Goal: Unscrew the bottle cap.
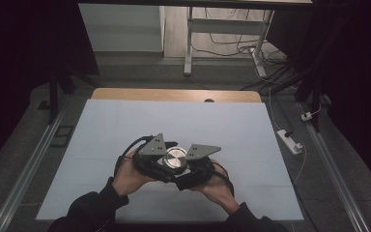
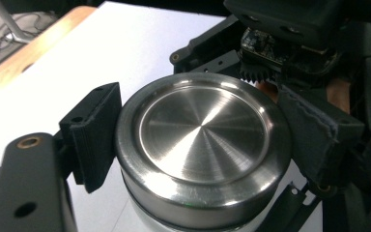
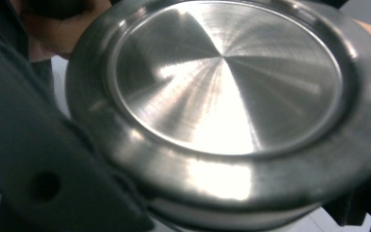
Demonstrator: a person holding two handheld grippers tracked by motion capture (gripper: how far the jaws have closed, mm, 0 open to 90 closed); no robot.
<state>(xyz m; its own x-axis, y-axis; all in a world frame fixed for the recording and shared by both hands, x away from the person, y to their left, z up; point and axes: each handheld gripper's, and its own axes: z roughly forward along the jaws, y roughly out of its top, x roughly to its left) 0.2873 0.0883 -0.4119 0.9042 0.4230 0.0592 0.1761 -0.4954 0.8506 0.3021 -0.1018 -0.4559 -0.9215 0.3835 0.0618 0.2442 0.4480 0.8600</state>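
A round steel container with a brushed, recessed lid [image 1: 176, 158] [image 2: 203, 130] [image 3: 227, 77] is held over the white mat near its front. My left gripper [image 1: 166, 162] is shut on the lid's rim, with one ribbed black pad [image 2: 94, 135] on its left side and the other pad [image 2: 319, 140] on its right. From the other side my right gripper [image 1: 187, 166] grips the container below the lid; one of its dark jaws stands at the left of the right gripper view, against a pale band [image 3: 232, 215] under the lid. A person's hands hold both grippers.
A white mat [image 1: 174, 116] covers the table, and a strip of wood [image 1: 174, 94] shows at its far edge. Beyond stand a desk's white legs [image 1: 188, 48] and loose cables. A power strip [image 1: 290, 141] lies on the floor to the right.
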